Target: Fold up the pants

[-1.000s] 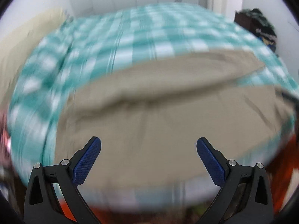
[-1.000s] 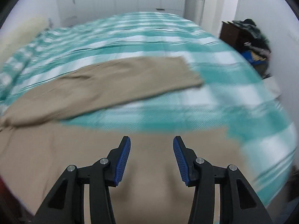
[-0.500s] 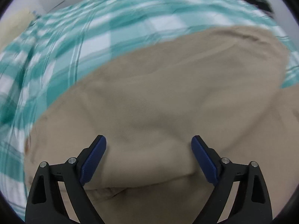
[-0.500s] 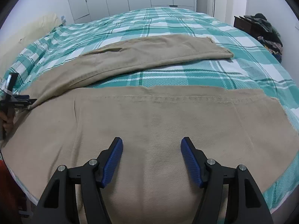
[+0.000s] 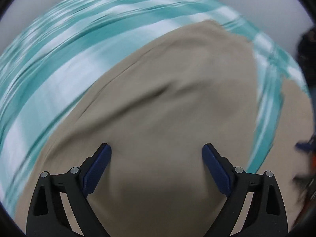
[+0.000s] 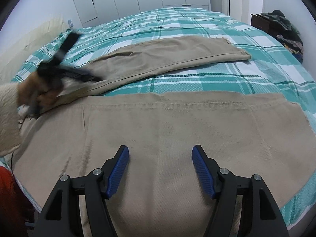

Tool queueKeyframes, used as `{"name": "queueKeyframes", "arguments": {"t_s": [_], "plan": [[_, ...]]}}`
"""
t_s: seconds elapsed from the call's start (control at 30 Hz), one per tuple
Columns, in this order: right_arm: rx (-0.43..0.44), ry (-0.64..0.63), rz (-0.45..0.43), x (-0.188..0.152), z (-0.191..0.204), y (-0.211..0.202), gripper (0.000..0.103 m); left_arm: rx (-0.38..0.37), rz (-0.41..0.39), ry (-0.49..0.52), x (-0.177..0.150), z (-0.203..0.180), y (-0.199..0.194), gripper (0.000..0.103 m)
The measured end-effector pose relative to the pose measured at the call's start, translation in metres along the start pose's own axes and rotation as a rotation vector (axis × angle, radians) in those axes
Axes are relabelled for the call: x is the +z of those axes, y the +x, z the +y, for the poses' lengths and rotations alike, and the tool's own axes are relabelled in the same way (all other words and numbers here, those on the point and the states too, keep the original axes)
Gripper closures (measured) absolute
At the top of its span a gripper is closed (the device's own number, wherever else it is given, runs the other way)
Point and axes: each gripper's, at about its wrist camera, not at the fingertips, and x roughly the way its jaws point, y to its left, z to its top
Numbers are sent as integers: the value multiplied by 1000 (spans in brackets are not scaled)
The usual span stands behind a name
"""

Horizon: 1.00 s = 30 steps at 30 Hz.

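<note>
Pants [image 6: 158, 130] flat on the bed [image 6: 197, 25], far side free.
Our left gripper [image 5: 157, 152] and right gripper [image 6: 160, 154] point down, jaws spread, the right's just widened, pinching nothing.

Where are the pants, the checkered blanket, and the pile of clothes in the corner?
pants [image 6: 158, 130], right wrist view, on the near leg's flat cloth.
checkered blanket [image 6: 177, 23], right wrist view, on a bare patch beyond the far leg.
pile of clothes [image 6: 284, 27], right wrist view, on the dark heap's middle.

Left hand-held gripper [image 5: 157, 152] swung down onto the far leg of the pants [image 6: 158, 138]; right hand-held gripper [image 6: 160, 154] jaws have just been opening over the near leg.
</note>
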Motion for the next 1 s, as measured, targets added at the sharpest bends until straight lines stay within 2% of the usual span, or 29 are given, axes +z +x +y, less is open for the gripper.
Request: {"name": "queueKeyframes", "arguments": {"t_s": [0.07, 0.13, 0.2, 0.27, 0.4, 0.43, 0.5, 0.57, 0.67, 0.77, 0.83, 0.9, 0.93, 1.0], "plan": [[22, 15, 1, 1, -3, 0, 35, -27, 19, 66, 29, -22, 16, 9], [41, 33, 4, 3, -7, 1, 35, -20, 39, 129, 61, -49, 42, 5], [60, 58, 4, 5, -13, 1, 35, -30, 28, 185, 97, -81, 64, 5], [85, 89, 6, 5, -19, 2, 35, -49, 13, 198, 130, -104, 78, 5], [119, 126, 10, 6, -26, 1, 35, -106, -12, 157, 198, -149, 116, 4], [126, 131, 13, 7, -27, 2, 35, -107, -13, 156, 206, -158, 124, 1], [139, 141, 18, 8, -29, 2, 35, -55, -27, 193, 215, -177, 139, 0], [151, 148, 22, 9, -31, 3, 35, -45, -52, 197, 213, -180, 136, 1], [159, 159, 27, 11, -34, 3, 35, -89, -58, 152, 195, -159, 105, 4], [126, 191, -3, 14, -42, -5, 35, -98, -102, 146, 155, -147, 47, 4], [78, 228, -78, 16, -54, -21, 35, -115, -90, 190, 103, -158, 4, 4], [-7, 291, -170, 17, -74, -40, 35, -124, -80, 268, 51, -180, -20, 3], [-59, 339, -209, 16, -87, -48, 33, -110, -63, 302, 18, -188, -26, 3], [-116, 410, -215, 12, -106, -52, 26, -38, 31, 328, -49, -196, -31, 3]]}}
